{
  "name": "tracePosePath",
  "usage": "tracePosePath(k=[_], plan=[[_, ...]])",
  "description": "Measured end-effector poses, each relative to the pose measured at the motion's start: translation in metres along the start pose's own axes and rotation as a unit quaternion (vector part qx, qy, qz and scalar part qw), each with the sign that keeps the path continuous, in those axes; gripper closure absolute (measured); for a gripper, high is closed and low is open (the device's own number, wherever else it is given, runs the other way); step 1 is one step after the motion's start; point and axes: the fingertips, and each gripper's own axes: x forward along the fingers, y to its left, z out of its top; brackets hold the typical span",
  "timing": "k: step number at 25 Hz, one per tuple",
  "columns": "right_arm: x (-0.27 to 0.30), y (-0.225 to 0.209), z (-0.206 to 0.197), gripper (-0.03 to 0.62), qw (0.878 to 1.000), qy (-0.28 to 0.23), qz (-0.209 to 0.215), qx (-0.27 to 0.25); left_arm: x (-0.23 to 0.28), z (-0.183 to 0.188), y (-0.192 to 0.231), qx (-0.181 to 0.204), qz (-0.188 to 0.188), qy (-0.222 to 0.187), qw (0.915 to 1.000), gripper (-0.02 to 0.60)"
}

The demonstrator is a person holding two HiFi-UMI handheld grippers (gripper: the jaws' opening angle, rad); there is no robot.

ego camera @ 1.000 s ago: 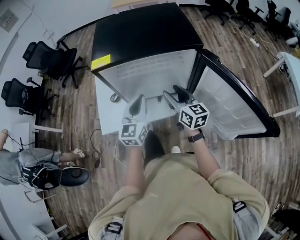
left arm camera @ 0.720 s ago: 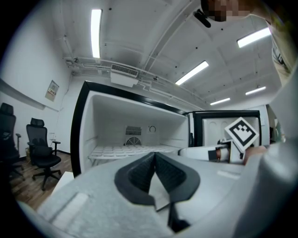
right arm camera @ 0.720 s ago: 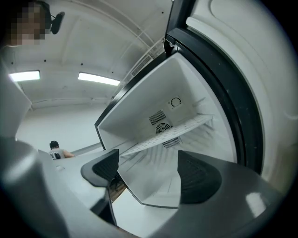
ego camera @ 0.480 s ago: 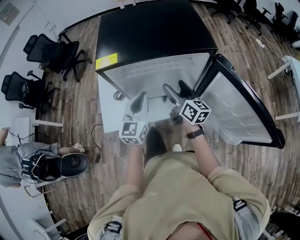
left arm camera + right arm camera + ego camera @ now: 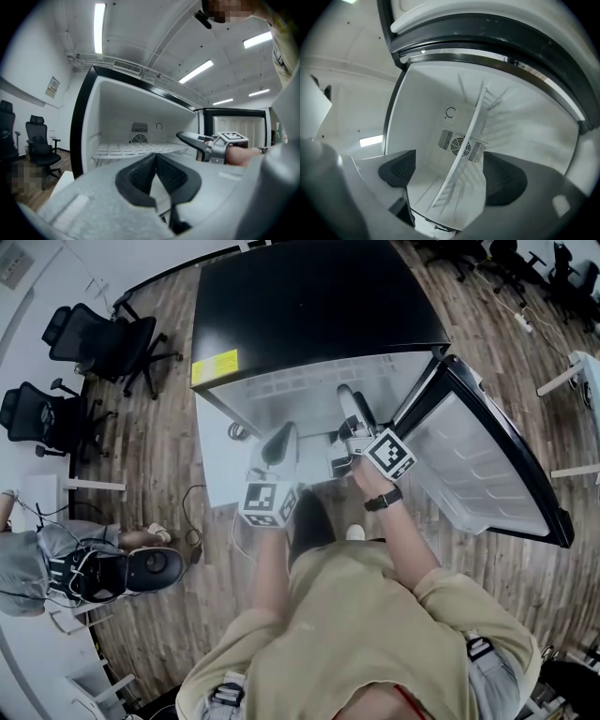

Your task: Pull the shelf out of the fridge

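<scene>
Fridge (image 5: 319,315): black-topped; door (image 5: 487,456) swung open on the right.
Shelf (image 5: 140,149): white wire rack inside the fridge, spanning wall to wall in front of the rear fan grille (image 5: 461,146).
Right gripper (image 5: 450,174): reaching inside, jaws opening wide; the shelf's front edge lies between them, untouched by the pads.
Left gripper (image 5: 156,161): at the fridge's front edge, jaws pressed together, empty.

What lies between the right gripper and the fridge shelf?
Nothing. In the right gripper view, the right gripper has its jaws opening around the shelf edge, with only bare air before it.
</scene>
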Motion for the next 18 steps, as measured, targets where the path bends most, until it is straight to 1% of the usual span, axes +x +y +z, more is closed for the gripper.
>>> tracePosePath(k=[2,4,6,9,11,14,18], plan=[[0.008,-0.004,-0.001,0.161,0.999,-0.009,-0.003,0.037,0.002,0.001,0.005,-0.001,0.000,0.000,1.0000,0.580],[0.016,-0.009,-0.005,0.200,0.998,-0.010,-0.007,0.065,0.003,0.002,0.008,-0.001,0.000,-0.001,1.0000,0.581],[0.023,-0.014,-0.008,0.217,0.995,-0.014,-0.007,0.094,0.003,0.001,0.012,-0.001,0.001,-0.001,1.0000,0.580],[0.034,-0.023,-0.014,0.237,0.992,-0.017,-0.015,0.126,0.000,-0.001,0.018,-0.002,0.006,0.001,1.0000,0.580],[0.042,-0.028,-0.014,0.247,0.989,-0.028,-0.020,0.146,-0.003,-0.003,0.024,-0.004,0.012,0.004,0.9999,0.580],[0.055,-0.034,-0.013,0.256,0.986,-0.039,-0.022,0.162,-0.007,-0.003,0.033,-0.005,0.022,0.005,0.9997,0.580],[0.071,-0.037,-0.012,0.258,0.985,-0.049,-0.030,0.163,-0.010,-0.003,0.041,-0.005,0.028,0.006,0.9996,0.580]])
